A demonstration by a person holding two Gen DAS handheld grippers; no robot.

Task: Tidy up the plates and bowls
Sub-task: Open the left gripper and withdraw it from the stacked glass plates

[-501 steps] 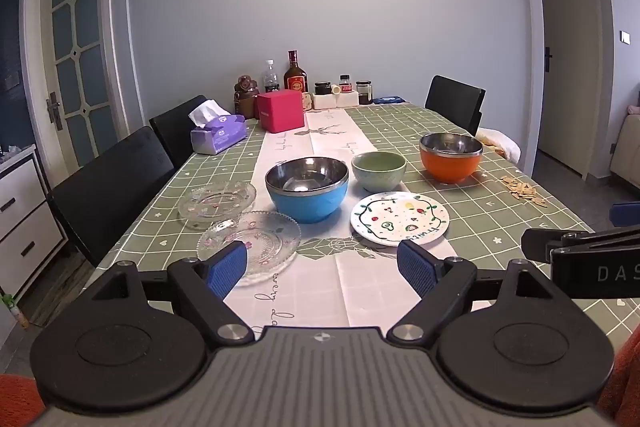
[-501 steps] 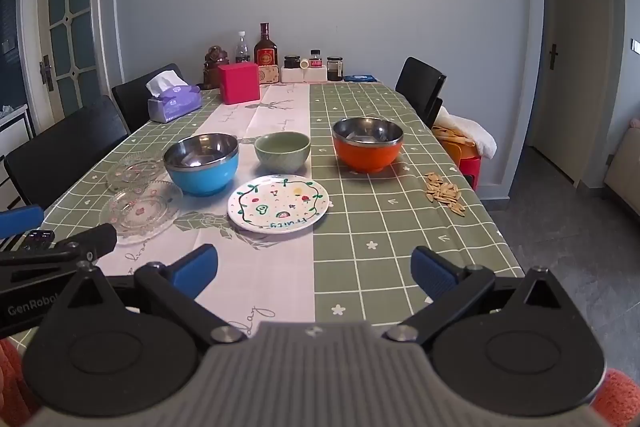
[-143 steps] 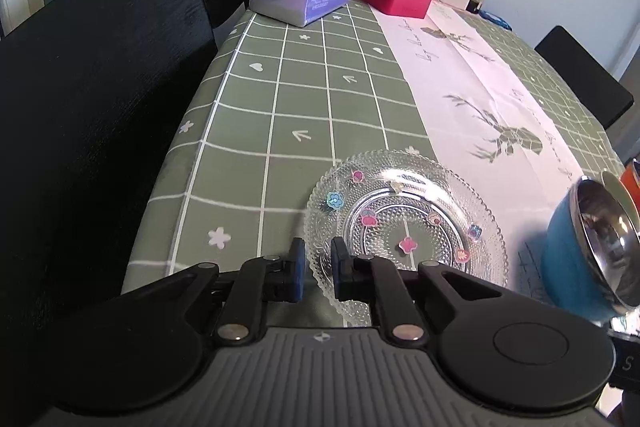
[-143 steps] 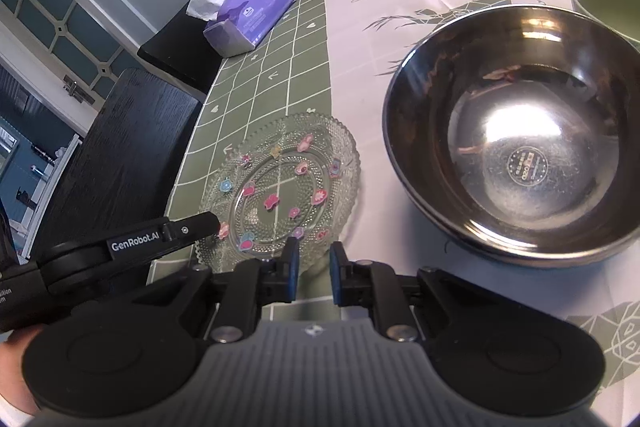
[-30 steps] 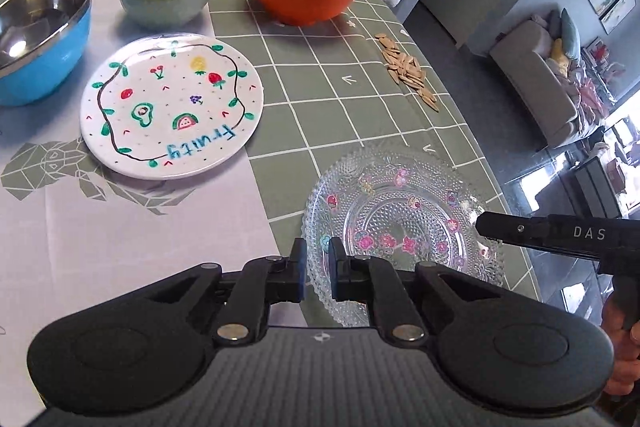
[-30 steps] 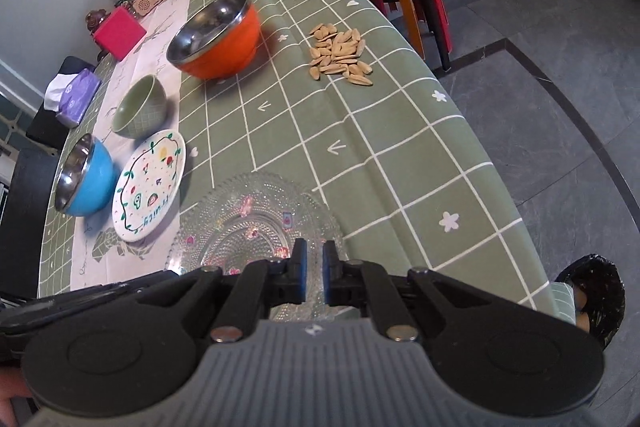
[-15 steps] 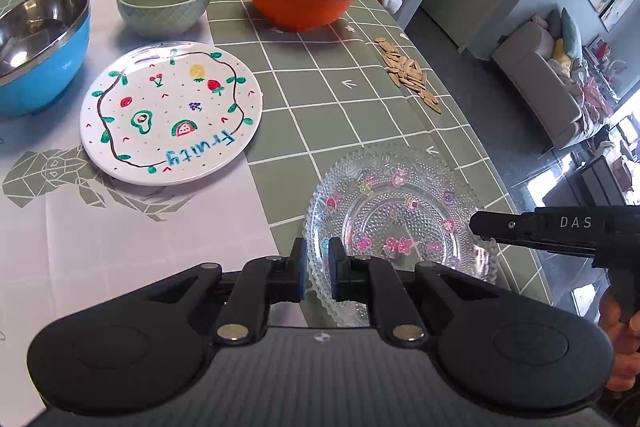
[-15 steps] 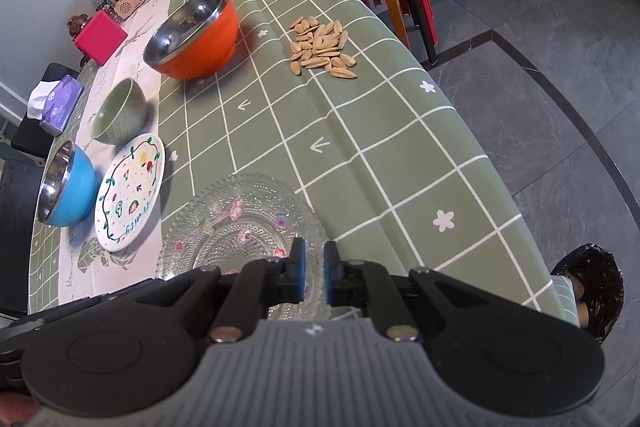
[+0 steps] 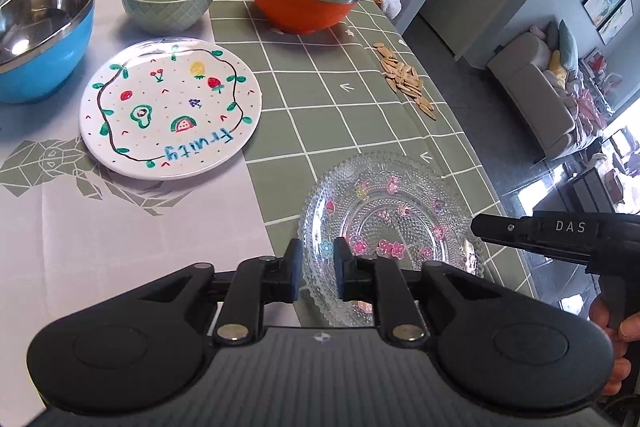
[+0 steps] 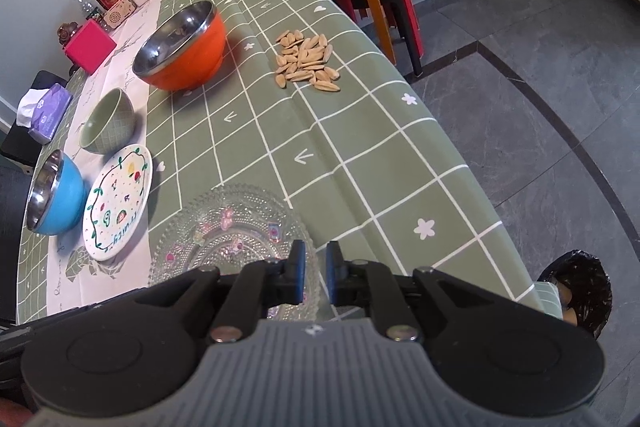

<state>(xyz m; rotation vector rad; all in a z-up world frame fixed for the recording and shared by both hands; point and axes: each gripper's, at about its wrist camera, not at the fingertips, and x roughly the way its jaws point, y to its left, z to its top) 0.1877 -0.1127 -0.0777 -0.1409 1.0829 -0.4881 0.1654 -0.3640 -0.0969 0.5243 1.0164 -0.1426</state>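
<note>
We've just eased both claws, left claw (image 9: 316, 269) now narrowly parted, right claw (image 10: 315, 269) barely, off the glass plate (image 9: 394, 223), whose near rim sits loose between each pair of pads on the table (image 9: 352, 115): placed, ready to back off.

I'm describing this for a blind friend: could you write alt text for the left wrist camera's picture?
A left gripper, jaws slightly apart, straddles the near rim of a clear glass plate on a green checked table. Behind lie a fruit plate, blue, green and orange bowls, and seeds.
</note>
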